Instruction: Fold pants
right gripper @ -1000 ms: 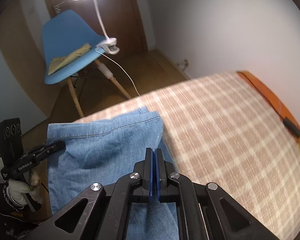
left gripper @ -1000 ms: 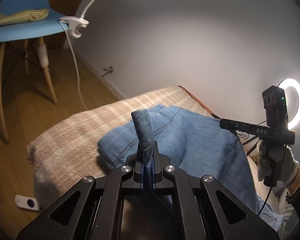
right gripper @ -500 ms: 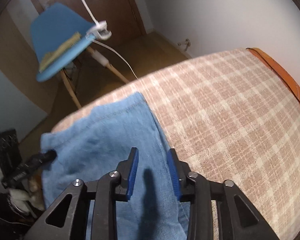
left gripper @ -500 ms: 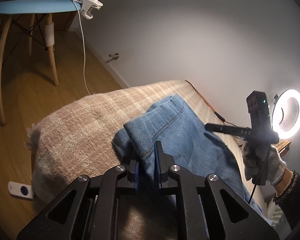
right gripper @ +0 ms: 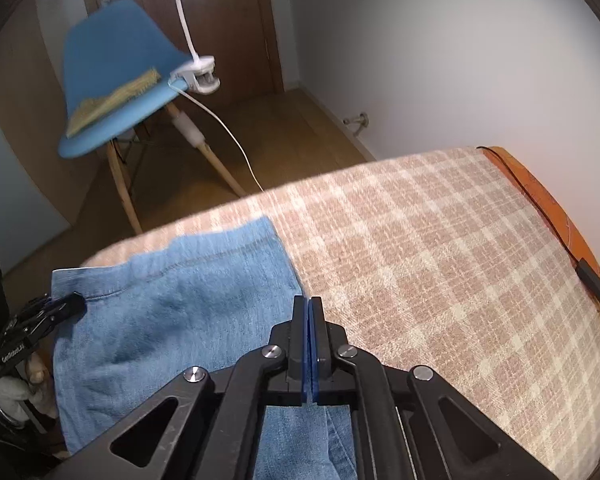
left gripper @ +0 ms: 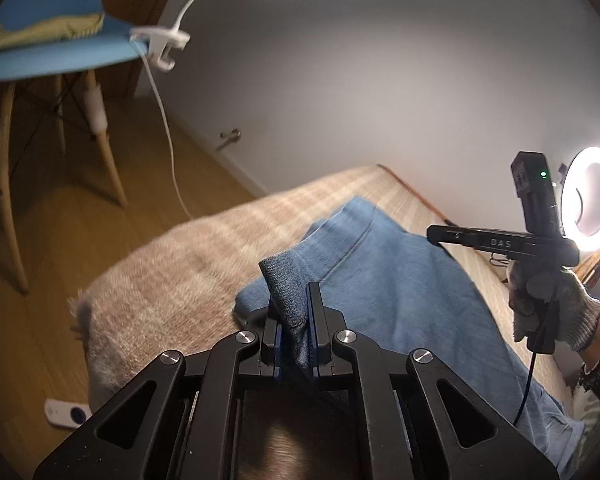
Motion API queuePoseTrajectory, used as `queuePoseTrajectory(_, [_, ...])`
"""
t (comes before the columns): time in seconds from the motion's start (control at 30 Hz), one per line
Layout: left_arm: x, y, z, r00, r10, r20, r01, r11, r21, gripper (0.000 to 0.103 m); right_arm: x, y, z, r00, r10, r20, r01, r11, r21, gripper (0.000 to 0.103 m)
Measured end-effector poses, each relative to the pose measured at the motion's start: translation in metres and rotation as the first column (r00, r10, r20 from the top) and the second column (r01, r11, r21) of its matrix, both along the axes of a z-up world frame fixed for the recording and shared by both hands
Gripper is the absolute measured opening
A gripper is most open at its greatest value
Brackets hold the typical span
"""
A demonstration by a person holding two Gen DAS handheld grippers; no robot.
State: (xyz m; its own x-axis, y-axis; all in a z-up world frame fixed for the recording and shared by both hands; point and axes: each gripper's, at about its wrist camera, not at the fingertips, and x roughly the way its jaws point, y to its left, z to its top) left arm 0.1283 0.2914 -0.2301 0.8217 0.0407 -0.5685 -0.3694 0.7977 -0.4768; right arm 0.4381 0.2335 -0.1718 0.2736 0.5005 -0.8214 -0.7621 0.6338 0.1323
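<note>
Your left gripper [left gripper: 294, 320] is pinched tight on a fold of the blue denim pants [left gripper: 400, 292], and a strip of the cloth stands up between its pads. The pants lie folded on the checked beige blanket [right gripper: 440, 248] that covers the bed, toward the bed's foot end and along the side nearer you; their hemmed edge reaches almost to the foot edge. The rest of the blanket, out to the orange edge by the wall, carries only a thin black cable [right gripper: 560, 240].

Your right gripper [right gripper: 310, 316] has just snapped together: its blue pads meet with no cloth seen between them, and its tips hang over the pants' right edge, just where denim gives way to blanket. In the left wrist view you see that gripper from the side, held in your gloved right hand [left gripper: 552, 304], in front of a lit ring light [left gripper: 590, 202].

Beyond the foot of the bed a blue chair [right gripper: 116, 68] stands on the wood floor, with a white clip lamp [right gripper: 196, 74] clamped to its seat edge.
</note>
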Motion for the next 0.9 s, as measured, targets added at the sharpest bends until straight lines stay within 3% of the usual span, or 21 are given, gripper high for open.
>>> queuePoseTrajectory(0.13, [0.001,-0.005,0.0,1.0,-0.012,-0.016,0.013,0.998,0.063,0.008,0.0,0.0,-0.012,1.0,-0.014,-0.018,0.014,1.0,-0.013,0.0])
queuePoseTrajectory(0.23, [0.0,-0.002,0.002,0.999,-0.009,-0.031,0.011,0.999,0.05,0.012,0.002,-0.003,-0.017,0.998,-0.043,-0.043,0.043,0.999,-0.018,0.0])
queuePoseTrajectory(0.3, [-0.002,0.002,0.005,0.999,-0.012,-0.043,0.014,0.999,0.04,0.014,0.002,-0.007,-0.015,0.996,-0.075,-0.043,0.074,0.997,-0.013,0.008])
queuePoseTrajectory(0.33, [-0.002,0.003,0.007,0.999,-0.005,-0.05,0.007,0.999,0.051,0.019,0.002,-0.012,-0.012,0.995,-0.087,-0.045,0.087,0.996,-0.002,0.015])
queuePoseTrajectory(0.37, [-0.005,0.004,0.01,0.998,0.02,-0.066,-0.015,0.997,0.08,0.03,0.001,-0.017,-0.007,0.994,-0.098,-0.045,0.098,0.995,0.014,0.03])
queuePoseTrajectory(0.43, [-0.009,0.008,0.014,0.993,0.074,-0.093,-0.062,0.99,0.123,0.043,-0.002,-0.025,0.001,0.993,-0.117,-0.032,0.118,0.992,0.033,0.032])
queuePoseTrajectory(0.57, [-0.02,0.023,0.021,0.992,0.093,-0.088,-0.084,0.991,0.106,0.043,-0.013,-0.049,0.025,0.985,-0.171,-0.024,0.172,0.982,0.075,0.038])
queuePoseTrajectory(0.63, [-0.022,0.022,0.027,0.994,0.078,-0.081,-0.068,0.991,0.116,0.043,-0.022,-0.063,0.037,0.979,-0.204,-0.013,0.204,0.974,0.095,0.05])
queuePoseTrajectory(0.7, [-0.022,0.016,0.037,0.997,0.04,-0.068,-0.031,0.991,0.129,0.043,-0.036,-0.079,0.05,0.969,-0.245,0.009,0.243,0.963,0.116,0.068])
queuePoseTrajectory(0.9, [-0.016,-0.02,0.066,0.995,-0.102,-0.008,0.102,0.985,0.139,0.043,-0.085,-0.135,0.084,0.923,-0.378,0.07,0.366,0.92,0.138,0.078])
